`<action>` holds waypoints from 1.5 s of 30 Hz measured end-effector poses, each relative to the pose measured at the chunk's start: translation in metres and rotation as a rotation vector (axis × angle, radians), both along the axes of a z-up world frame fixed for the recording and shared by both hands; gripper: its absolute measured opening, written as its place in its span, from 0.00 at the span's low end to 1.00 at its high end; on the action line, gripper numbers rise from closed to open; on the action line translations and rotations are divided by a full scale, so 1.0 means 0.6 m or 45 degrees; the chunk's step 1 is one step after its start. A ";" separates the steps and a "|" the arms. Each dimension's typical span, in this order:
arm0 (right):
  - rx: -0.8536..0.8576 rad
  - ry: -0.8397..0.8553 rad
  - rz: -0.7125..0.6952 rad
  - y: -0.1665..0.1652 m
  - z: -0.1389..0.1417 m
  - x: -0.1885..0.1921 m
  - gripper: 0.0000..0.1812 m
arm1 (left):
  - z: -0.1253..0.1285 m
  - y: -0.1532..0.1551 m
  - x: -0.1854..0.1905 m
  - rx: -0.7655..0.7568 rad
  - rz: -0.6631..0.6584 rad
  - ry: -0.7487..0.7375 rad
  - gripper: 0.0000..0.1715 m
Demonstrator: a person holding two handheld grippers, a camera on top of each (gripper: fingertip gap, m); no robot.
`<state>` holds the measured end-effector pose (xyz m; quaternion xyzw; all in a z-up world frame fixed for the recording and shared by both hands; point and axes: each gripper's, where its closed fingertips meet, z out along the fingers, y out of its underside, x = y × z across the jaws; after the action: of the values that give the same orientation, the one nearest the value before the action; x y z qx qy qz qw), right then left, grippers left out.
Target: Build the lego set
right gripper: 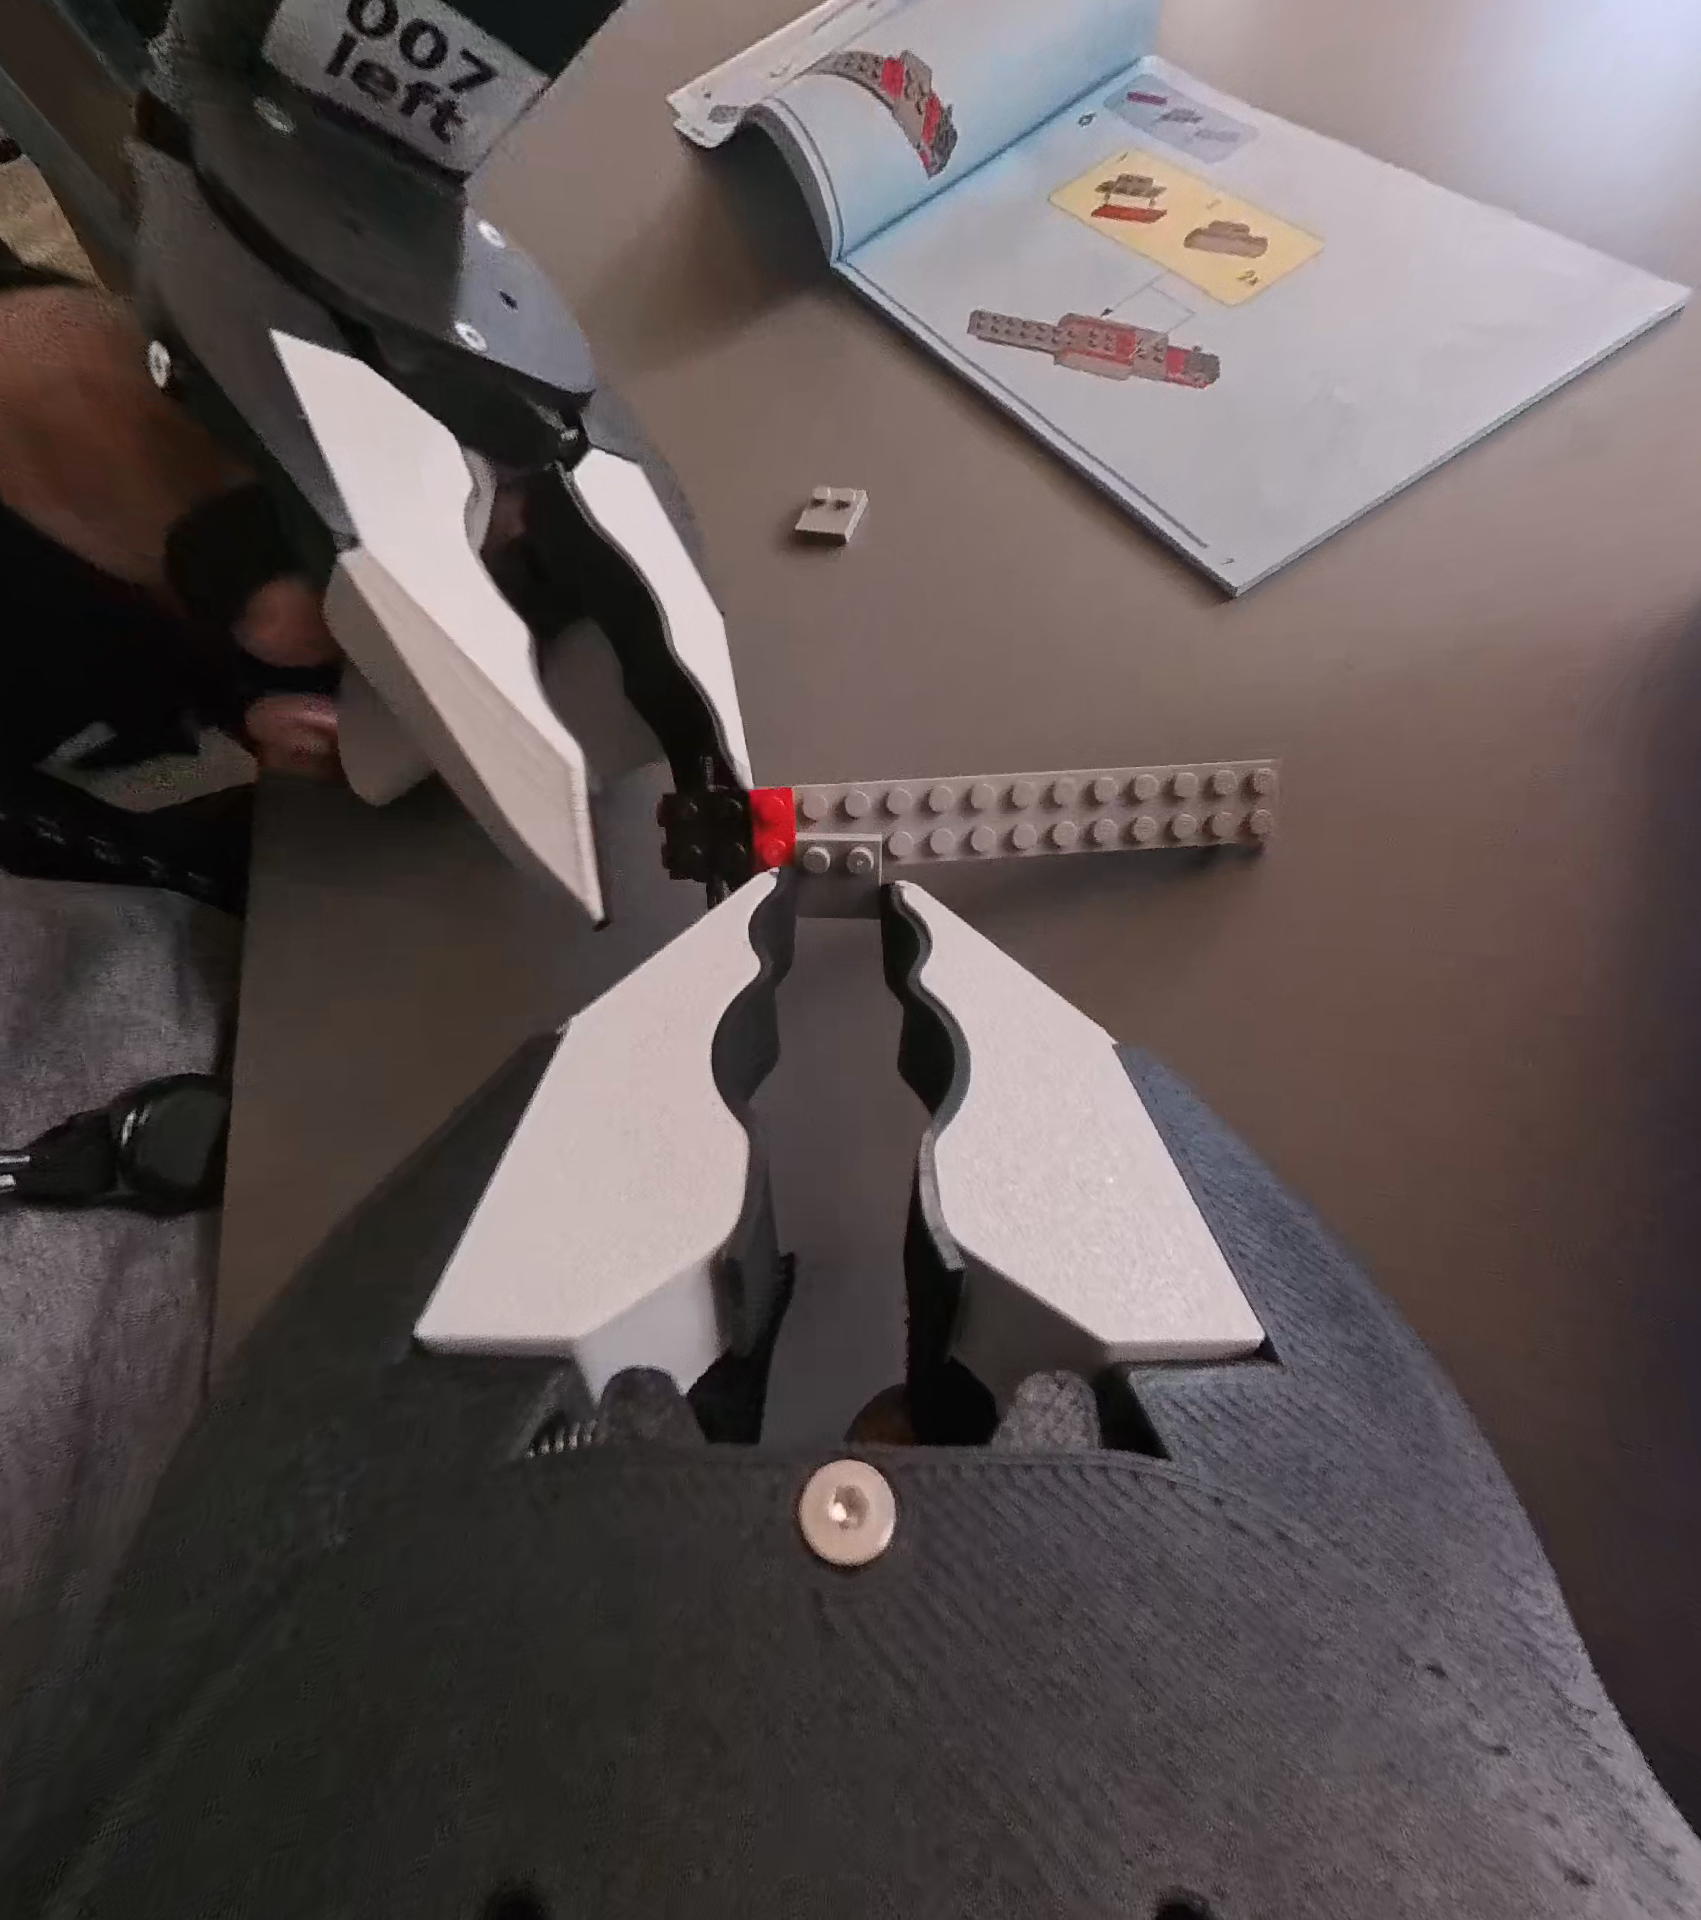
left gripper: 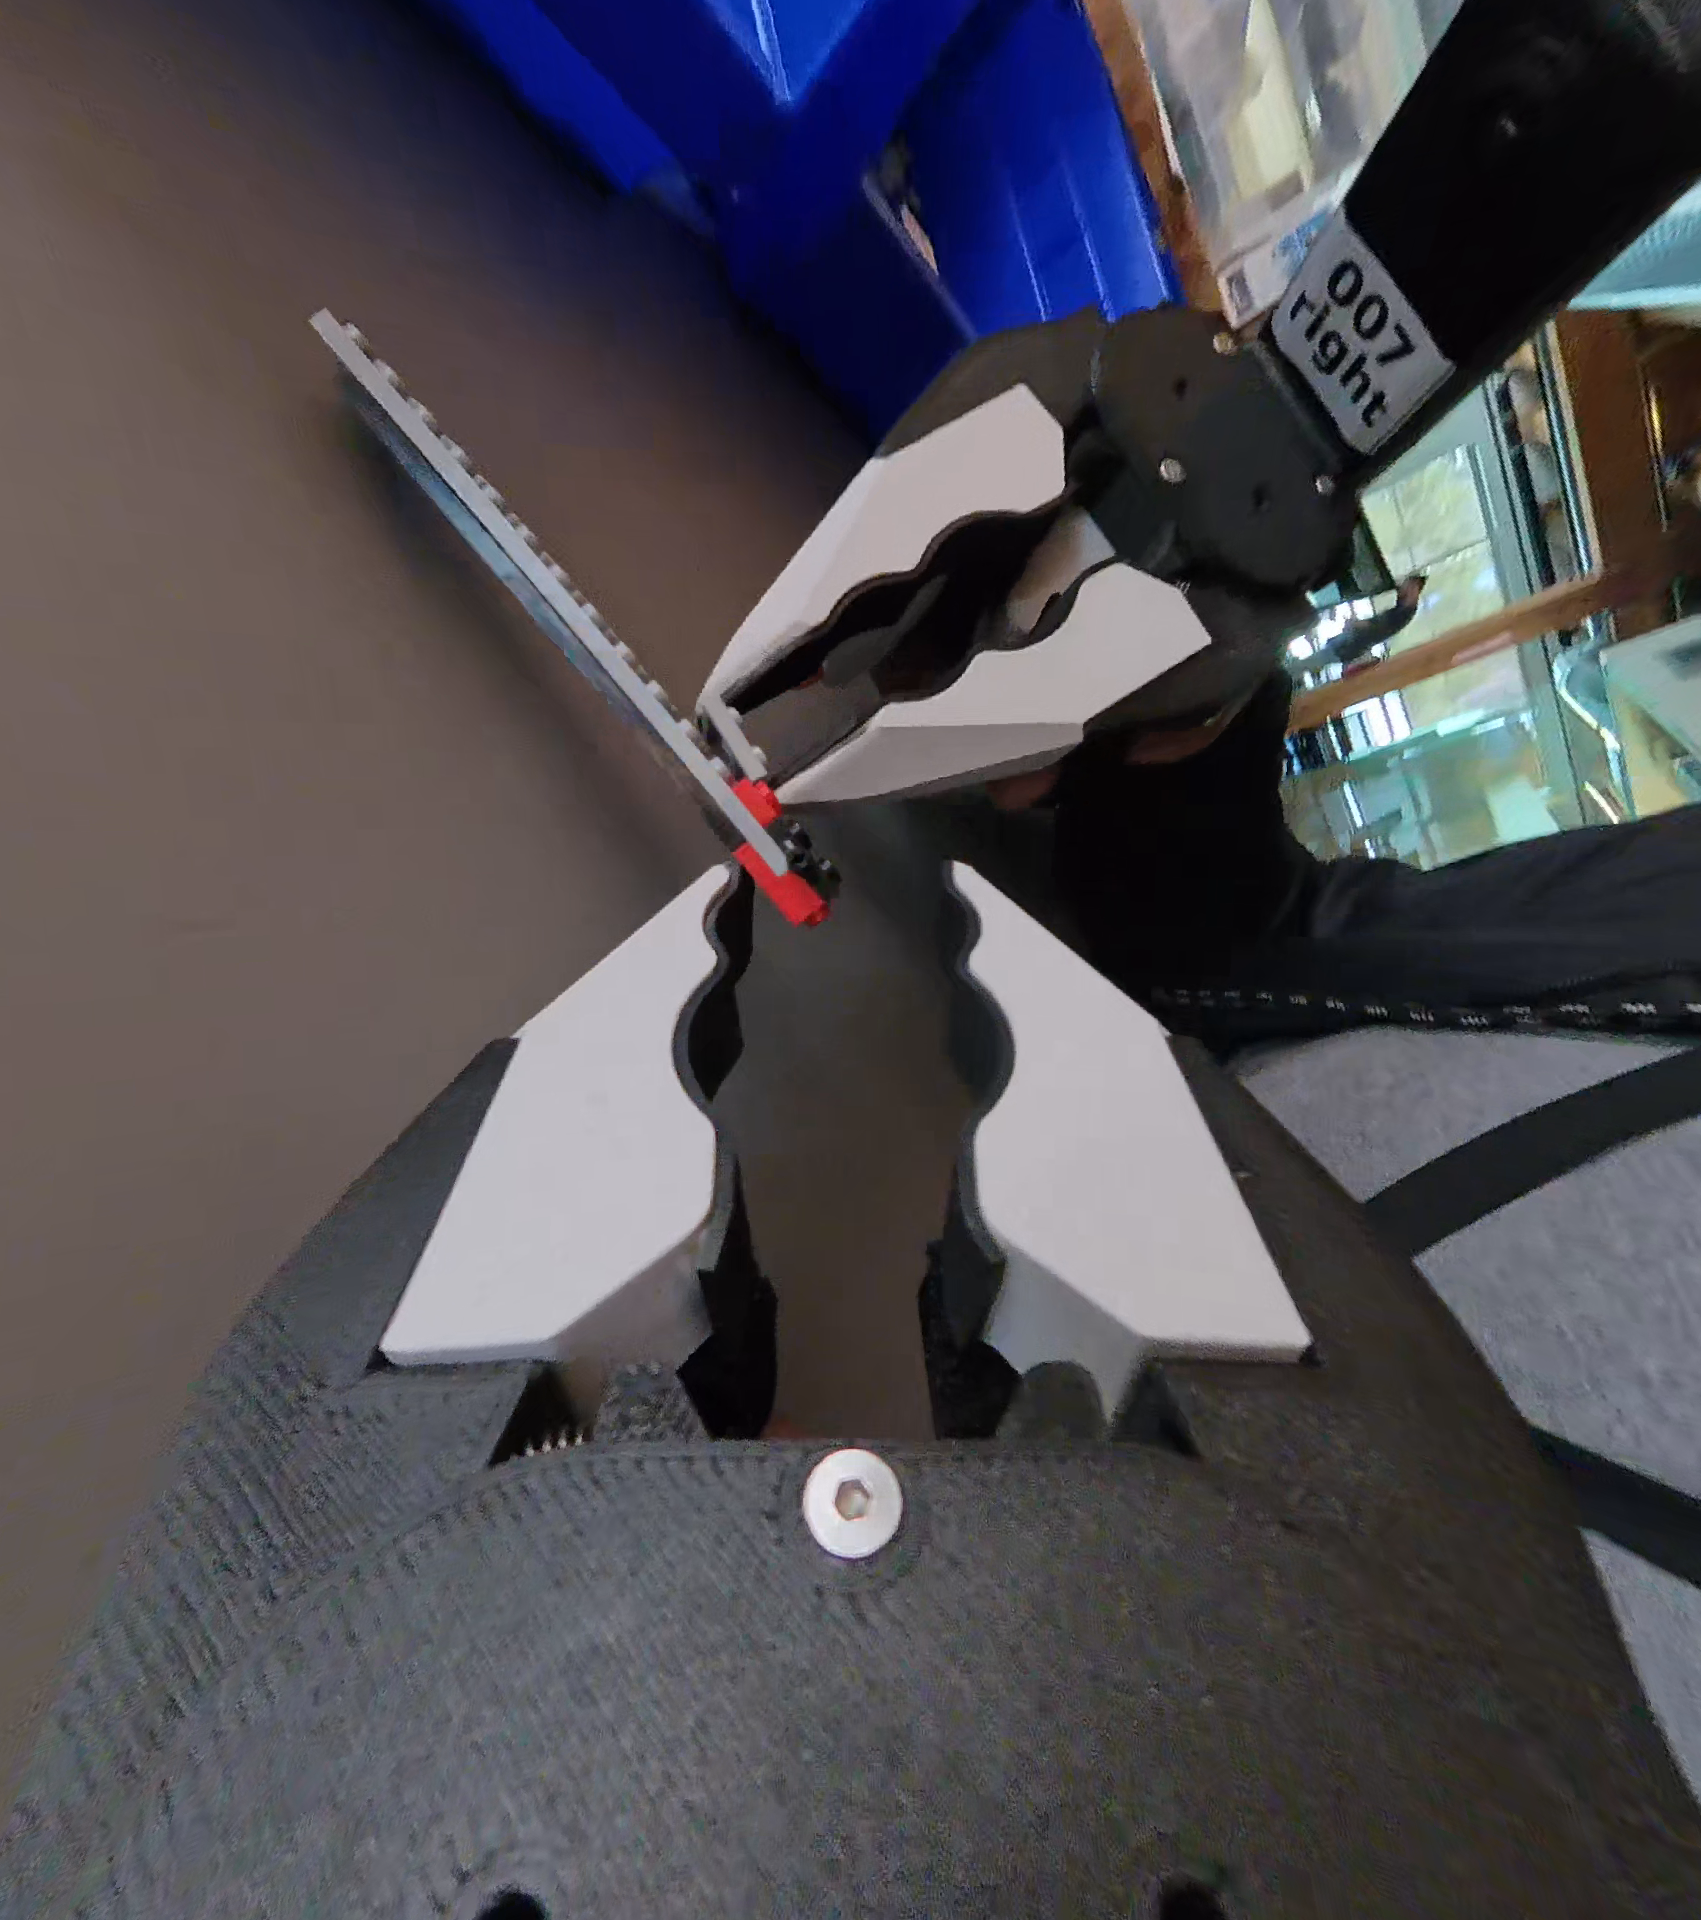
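Note:
A long grey studded plate (right gripper: 1033, 805) lies low over the dark table, with a red piece (right gripper: 773, 821) and a black piece (right gripper: 706, 831) at its near end. My right gripper (right gripper: 833, 888) is shut on a small grey plate (right gripper: 838, 854) that sits on the long plate's edge beside the red piece. My left gripper (left gripper: 841, 873) is open, its jaws either side of the black end (left gripper: 810, 847). In the left wrist view the long plate (left gripper: 513, 540) shows edge-on, with the right gripper (left gripper: 747, 748) closed at it.
An open instruction booklet (right gripper: 1189, 270) lies at the far right of the table. A loose small grey piece (right gripper: 832, 514) lies between booklet and plate. The table edge (right gripper: 238, 1039) runs on the left, over grey fabric. Blue bins (left gripper: 877, 156) stand behind.

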<state>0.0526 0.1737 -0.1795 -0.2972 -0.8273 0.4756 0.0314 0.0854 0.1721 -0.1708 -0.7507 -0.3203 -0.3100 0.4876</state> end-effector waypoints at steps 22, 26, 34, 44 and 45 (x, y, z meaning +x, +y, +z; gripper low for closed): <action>0.086 0.001 -0.017 0.022 -0.013 -0.002 0.11 | -0.031 0.004 -0.032 -0.261 -0.158 0.143 0.27; 0.108 0.010 -0.006 0.023 -0.016 0.002 0.11 | -0.034 0.007 -0.041 -0.317 -0.133 0.185 0.25; 0.180 0.005 0.035 0.020 -0.030 0.011 0.11 | -0.029 0.011 -0.034 -0.238 -0.126 0.058 0.25; 0.232 0.000 0.037 0.023 -0.038 0.013 0.11 | -0.015 0.024 -0.029 -0.084 -0.129 -0.128 0.27; 0.235 0.003 0.038 0.023 -0.038 0.014 0.11 | -0.014 0.025 -0.030 -0.074 -0.127 -0.141 0.28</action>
<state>0.0608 0.1877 -0.2026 -0.2803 -0.8719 0.3981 0.0524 0.0676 0.1869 -0.1789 -0.7613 -0.3176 -0.3656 0.4312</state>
